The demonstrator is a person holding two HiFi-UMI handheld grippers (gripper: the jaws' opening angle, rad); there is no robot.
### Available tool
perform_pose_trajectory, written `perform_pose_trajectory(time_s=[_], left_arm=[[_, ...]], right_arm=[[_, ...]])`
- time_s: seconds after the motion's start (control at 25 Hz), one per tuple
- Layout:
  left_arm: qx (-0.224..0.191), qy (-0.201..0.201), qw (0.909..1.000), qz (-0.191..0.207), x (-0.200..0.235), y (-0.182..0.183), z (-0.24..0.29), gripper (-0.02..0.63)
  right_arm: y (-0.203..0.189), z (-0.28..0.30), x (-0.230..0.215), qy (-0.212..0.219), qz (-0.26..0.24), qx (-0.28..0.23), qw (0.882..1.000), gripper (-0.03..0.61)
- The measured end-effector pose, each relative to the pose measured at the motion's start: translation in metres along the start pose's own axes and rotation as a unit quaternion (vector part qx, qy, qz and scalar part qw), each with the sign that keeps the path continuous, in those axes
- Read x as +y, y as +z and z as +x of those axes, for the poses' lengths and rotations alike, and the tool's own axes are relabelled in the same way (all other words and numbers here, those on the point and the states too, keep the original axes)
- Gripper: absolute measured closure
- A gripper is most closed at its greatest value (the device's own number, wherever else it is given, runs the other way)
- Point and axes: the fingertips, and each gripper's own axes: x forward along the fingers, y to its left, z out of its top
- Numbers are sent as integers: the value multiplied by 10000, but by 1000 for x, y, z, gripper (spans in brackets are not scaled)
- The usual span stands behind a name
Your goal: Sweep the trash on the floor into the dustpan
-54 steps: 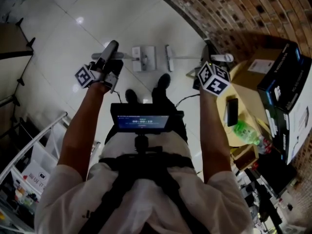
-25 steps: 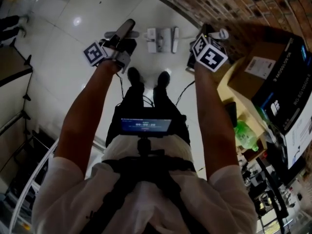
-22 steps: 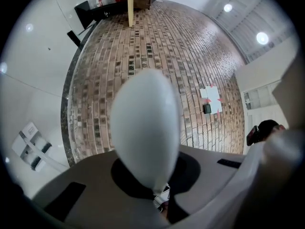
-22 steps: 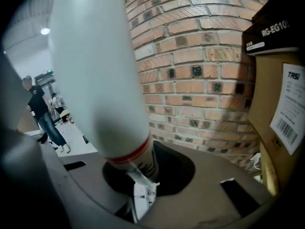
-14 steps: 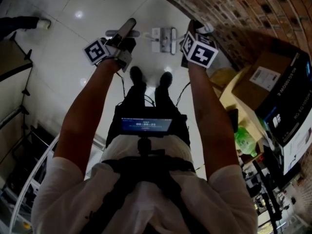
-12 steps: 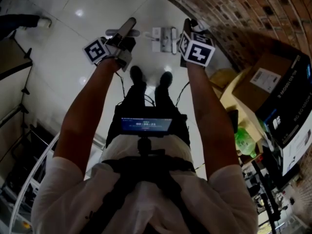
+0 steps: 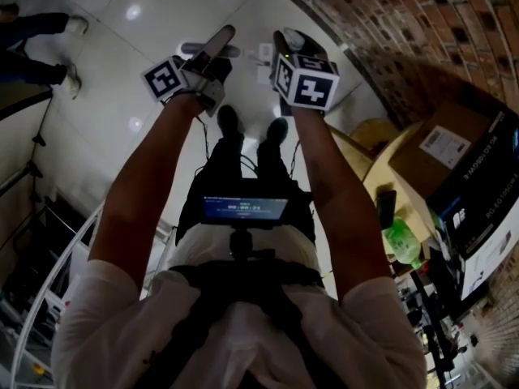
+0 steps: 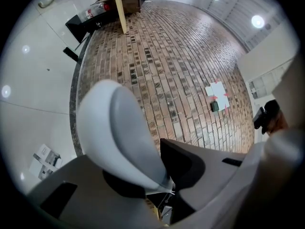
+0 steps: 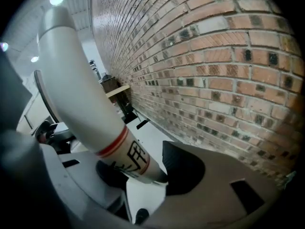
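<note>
My left gripper point(image 7: 212, 57) points level at the brick wall point(image 8: 181, 66). A grey curved handle point(image 8: 119, 132) lies between its pads and leans on the left pad. Its jaws have just been opening. My right gripper point(image 7: 285, 49) is close beside it and tilts down. A white pole with red rings point(image 9: 90, 113) stands between its pads, and these jaws have also just been opening. On the floor beyond both grippers, a white sweeping tool point(image 7: 263, 52) is mostly hidden. I see no trash in any view.
The brick wall point(image 7: 389, 23) curves along the right. Cardboard boxes point(image 7: 446, 148) and a green bottle point(image 7: 401, 241) crowd the right side. Another person's legs point(image 7: 32, 27) stand at top left. A metal rack point(image 7: 49, 282) is at lower left.
My right gripper has swung left and now sits next to the left gripper. The white tools on the floor are now mostly covered by the two grippers.
</note>
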Motion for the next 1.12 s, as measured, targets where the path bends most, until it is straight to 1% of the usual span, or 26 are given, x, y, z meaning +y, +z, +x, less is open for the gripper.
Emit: perform_pose_trajectory(time_s=[0.08, 0.12, 0.16, 0.24, 0.32, 0.44, 0.56, 0.68, 0.76, 0.88, 0.96, 1.12], left_arm=[[19, -26, 10000, -25, 0, 1, -1, 528], [29, -38, 10000, -41, 0, 2, -2, 528], [39, -42, 10000, -52, 0, 3, -2, 528], [51, -42, 10000, -54, 2, 6, -4, 528], [55, -60, 10000, -41, 2, 8, -5, 528], [69, -88, 9999, -63, 2, 11, -6, 528], [92, -111, 9998, -103, 2, 13, -7, 528], [86, -109, 9998, -130, 5, 16, -9, 528], [74, -112, 9998, -121, 7, 20, -11, 528], [88, -130, 9998, -126, 7, 21, -12, 528], [83, -130, 9998, -118, 7, 20, -13, 527], [130, -77, 9999, 32, 8, 22, -15, 506]], right_arm=[[-4, 4, 18, 452, -103, 110, 9989, 406], [-6, 4, 27, 708, -182, 174, 9972, 387], [-9, 5, 36, 983, -269, 235, 9945, 382], [-15, 5, 52, 1532, -423, 355, 9866, 363], [-20, 3, 65, 1992, -543, 502, 9772, 348], [-26, 1, 81, 2531, -681, 738, 9622, 331], [-31, -1, 93, 2895, -799, 957, 9490, 313], [-35, 0, 103, 3034, -1041, 1093, 9408, 294], [-39, 5, 108, 2991, -1334, 1175, 9375, 275], [-47, 11, 109, 2856, -1712, 1315, 9337, 275], [-50, 13, 108, 2798, -1782, 1369, 9334, 275], [-53, 15, 107, 2743, -1726, 1398, 9356, 275]])
